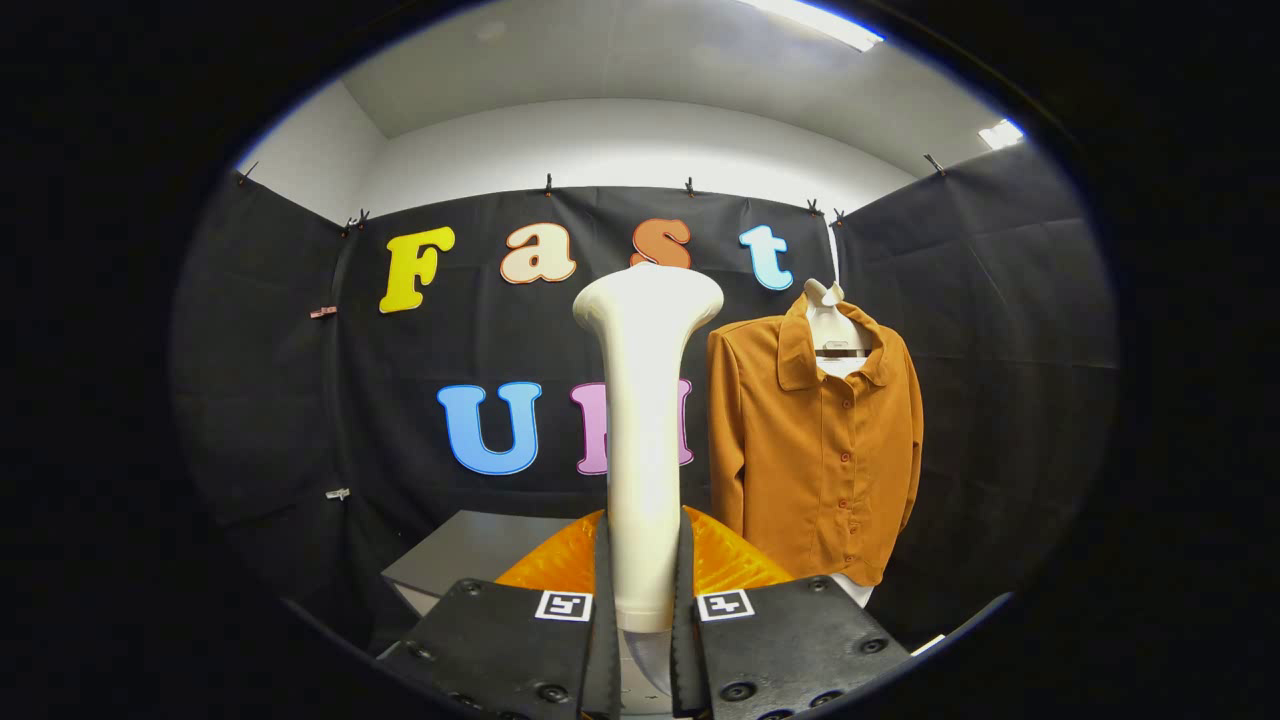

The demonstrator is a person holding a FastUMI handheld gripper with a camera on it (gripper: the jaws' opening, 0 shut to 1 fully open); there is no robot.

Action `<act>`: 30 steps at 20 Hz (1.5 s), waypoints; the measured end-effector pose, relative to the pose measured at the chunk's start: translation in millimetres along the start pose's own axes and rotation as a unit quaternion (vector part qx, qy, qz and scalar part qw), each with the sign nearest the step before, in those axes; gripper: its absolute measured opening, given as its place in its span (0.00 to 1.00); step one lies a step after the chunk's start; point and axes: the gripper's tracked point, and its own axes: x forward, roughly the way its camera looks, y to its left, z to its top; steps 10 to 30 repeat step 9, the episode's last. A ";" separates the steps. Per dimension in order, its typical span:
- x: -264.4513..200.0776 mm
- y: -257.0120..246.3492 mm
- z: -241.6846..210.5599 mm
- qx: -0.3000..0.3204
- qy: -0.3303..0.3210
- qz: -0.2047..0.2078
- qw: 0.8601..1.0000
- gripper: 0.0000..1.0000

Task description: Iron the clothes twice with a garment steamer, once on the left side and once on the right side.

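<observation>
The steamer [645,430] is cream-white all over, plain, with a slightly greyer rounded end low between the fingers of the tool [644,640], which press on it from both sides. The shirt [815,450] is a plain rust-orange, with buttons of the same orange down its front and a strip of white showing below its hem. Its hanger [835,330] is white with a dark brown bar. The worktop [470,550] is flat grey. The booth cloth [1000,350] is black, the wall [640,145] above it white.
</observation>
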 end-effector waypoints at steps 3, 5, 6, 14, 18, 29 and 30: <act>0.6 -1.9 -0.9 0.001 0.001 -0.001 1.000 0.23; 1.0 -1.4 -1.4 0.002 0.002 0.000 1.000 0.23; 0.9 -1.1 -1.7 0.003 0.002 0.000 1.000 0.23; 2.9 0.1 -2.4 0.002 0.003 0.001 1.000 0.23; 2.9 0.1 -2.4 0.002 0.003 0.001 1.000 0.23; 2.9 0.1 -2.4 0.002 0.003 0.001 1.000 0.23; 2.9 0.1 -2.4 0.002 0.003 0.001 1.000 0.23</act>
